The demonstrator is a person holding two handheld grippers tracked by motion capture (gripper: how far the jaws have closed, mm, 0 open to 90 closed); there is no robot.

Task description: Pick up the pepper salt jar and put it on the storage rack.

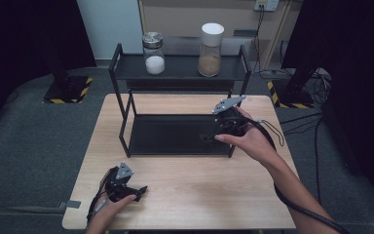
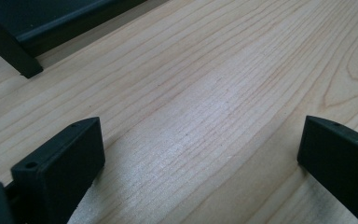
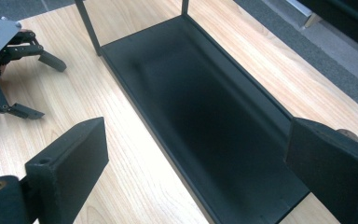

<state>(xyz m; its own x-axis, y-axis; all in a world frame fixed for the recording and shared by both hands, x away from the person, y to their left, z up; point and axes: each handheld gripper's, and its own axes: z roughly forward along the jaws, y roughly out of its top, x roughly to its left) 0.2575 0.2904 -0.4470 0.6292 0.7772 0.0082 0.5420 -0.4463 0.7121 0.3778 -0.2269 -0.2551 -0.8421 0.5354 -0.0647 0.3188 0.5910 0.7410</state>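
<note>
The right hand-held gripper (image 1: 213, 137) hovers at the right end of the rack's (image 1: 121, 105) lower shelf (image 3: 205, 116), its jaws spread wide with nothing between them. The left hand-held gripper (image 1: 135, 191) sits low over the table (image 1: 199, 195) in front of the rack's left end, jaws also wide apart and empty; in its own view one rack foot (image 2: 28, 70) stands on the wood ahead of it.

The table is pale wood with a clear grain, bare in front of the rack. The rack is black metal with two tiers and stands on the far half of the table. On its upper shelf stand two jars: a glass one with a metal lid and white contents (image 1: 154, 54) towards the left, and one with a white lid and brown contents (image 1: 210, 44) towards the right.

Around the table lies grey carpet. Behind the rack are dark curtains, a pale wall, stand bases edged in yellow-black tape (image 1: 68, 90), and cables (image 1: 316, 80) to the right.
</note>
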